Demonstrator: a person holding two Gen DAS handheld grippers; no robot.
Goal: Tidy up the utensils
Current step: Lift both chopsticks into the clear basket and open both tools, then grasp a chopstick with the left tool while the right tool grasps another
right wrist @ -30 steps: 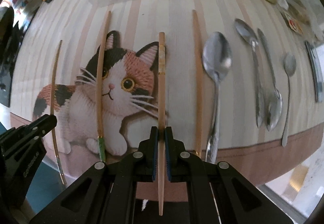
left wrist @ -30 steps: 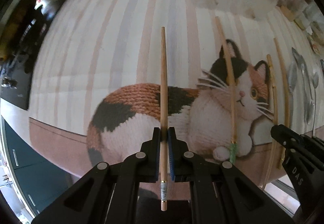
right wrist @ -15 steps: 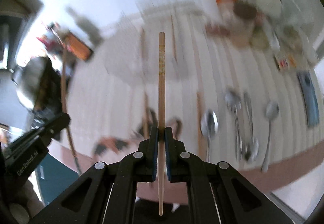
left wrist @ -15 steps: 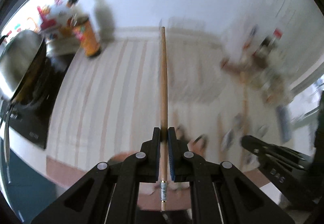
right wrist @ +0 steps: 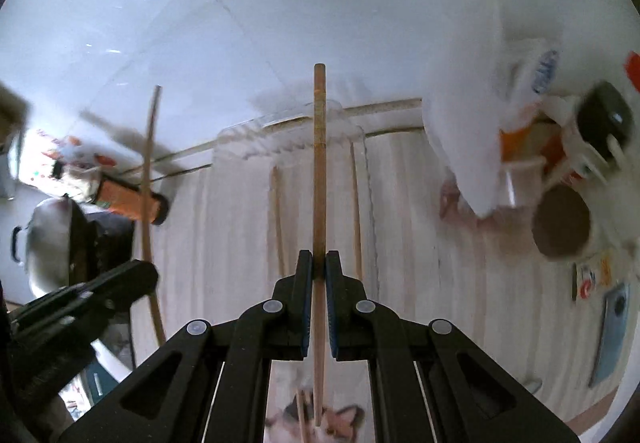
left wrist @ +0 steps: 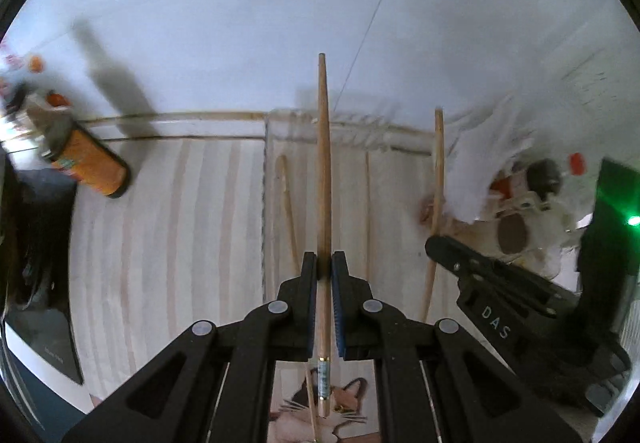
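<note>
A white wall (left wrist: 248, 23) fills the upper half of both views, and below it lies a striped mat (left wrist: 168, 243) that carries everything else. At the far end of the mat, against the wall, stands a clear plastic tray (right wrist: 288, 131), blurred, with two chopsticks (left wrist: 289, 203) already lying inside it. To the left of the tray an orange bottle (left wrist: 90, 169) stands at the mat's edge; to the right of the tray sits a cluster of jars and bottles (right wrist: 560, 171), too smeared to name further. At the near end of the mat, a printed cat (left wrist: 344, 407) peeks out between the black arms. The left gripper (left wrist: 324, 275) hangs above the mat just short of the tray, its jaws pinching a wooden chopstick (left wrist: 323, 171) whose tip reaches over the tray. The right gripper (right wrist: 319, 271) sits beside it on the right, jaws likewise pressed on a second chopstick (right wrist: 319, 179) that points over the tray's far rim. Each gripper shows at the edge of the other's view.
</note>
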